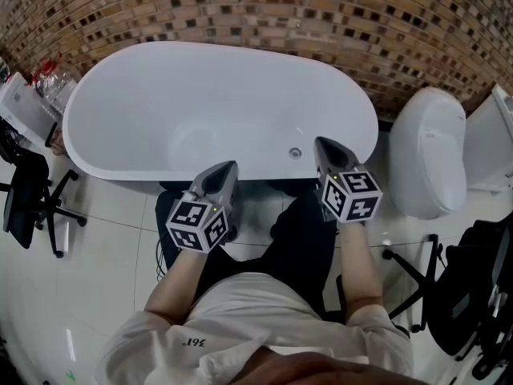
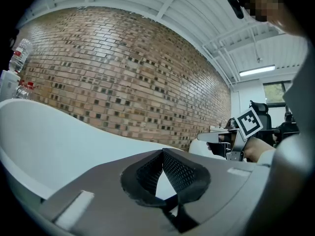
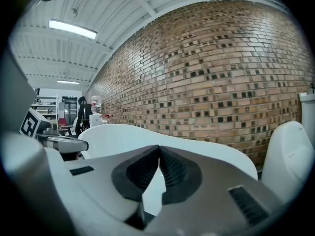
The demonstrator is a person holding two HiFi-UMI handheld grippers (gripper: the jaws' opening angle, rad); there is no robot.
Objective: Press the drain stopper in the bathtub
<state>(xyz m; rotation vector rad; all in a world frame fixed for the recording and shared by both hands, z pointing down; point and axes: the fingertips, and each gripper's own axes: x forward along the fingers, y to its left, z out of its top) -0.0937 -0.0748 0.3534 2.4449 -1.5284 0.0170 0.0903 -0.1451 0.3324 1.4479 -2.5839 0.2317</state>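
Observation:
A white oval bathtub stands against the brick wall, and I stand at its near rim. A small chrome round fitting sits on the tub's inner wall near that rim, just left of my right gripper. A faint round hollow marks the tub floor. My left gripper is held over the near rim, shut and empty. The right gripper is also shut on nothing. In the left gripper view the jaws meet at the tips above the tub rim. The right gripper view shows the same.
A white toilet stands right of the tub. A black office chair is at the left, and another black chair at the right. Plastic bottles sit beyond the tub's left end. The brick wall runs behind the tub.

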